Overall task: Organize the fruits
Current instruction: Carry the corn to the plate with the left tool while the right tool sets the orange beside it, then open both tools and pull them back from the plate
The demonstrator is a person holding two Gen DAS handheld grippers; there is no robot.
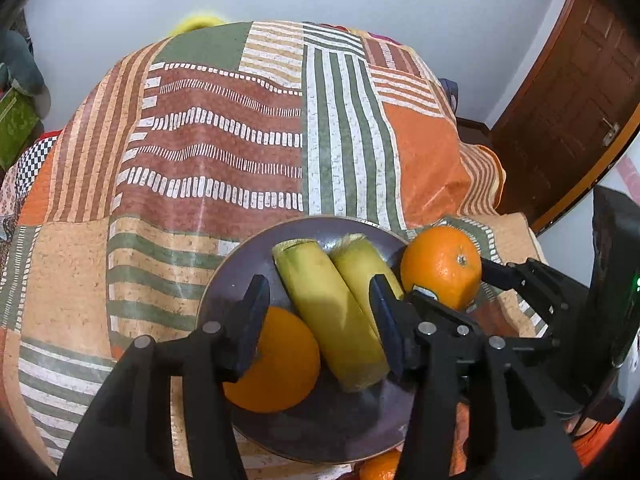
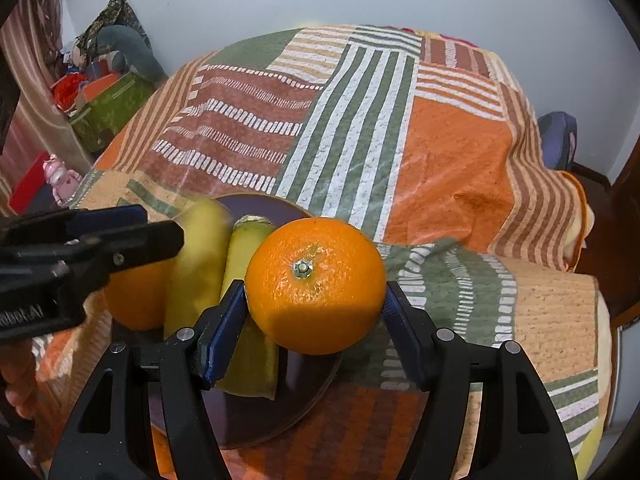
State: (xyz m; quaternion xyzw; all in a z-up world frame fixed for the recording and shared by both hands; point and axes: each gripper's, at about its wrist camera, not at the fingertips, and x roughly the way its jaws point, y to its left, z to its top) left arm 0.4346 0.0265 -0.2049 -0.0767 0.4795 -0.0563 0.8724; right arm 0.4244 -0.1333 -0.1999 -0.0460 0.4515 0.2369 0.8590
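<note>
A dark purple plate [image 1: 320,432] lies on the patchwork cloth and holds two yellow bananas [image 1: 332,312] and an orange [image 1: 280,364]. My left gripper [image 1: 320,320] is open above the plate, its fingers on either side of the near banana and touching nothing. My right gripper [image 2: 316,312] is shut on a second orange [image 2: 316,284] and holds it over the plate's right edge [image 2: 304,408]. That orange shows in the left wrist view [image 1: 440,268], with the right gripper [image 1: 452,300] around it. The left gripper's fingers [image 2: 120,236] show at the left of the right wrist view.
The patchwork cloth [image 1: 224,152] covers a bed-like surface that stretches far back. Another orange [image 1: 380,468] peeks out under the plate's near edge. A wooden door [image 1: 568,120] stands at the right. Boxes and clutter [image 2: 104,108] sit at the left.
</note>
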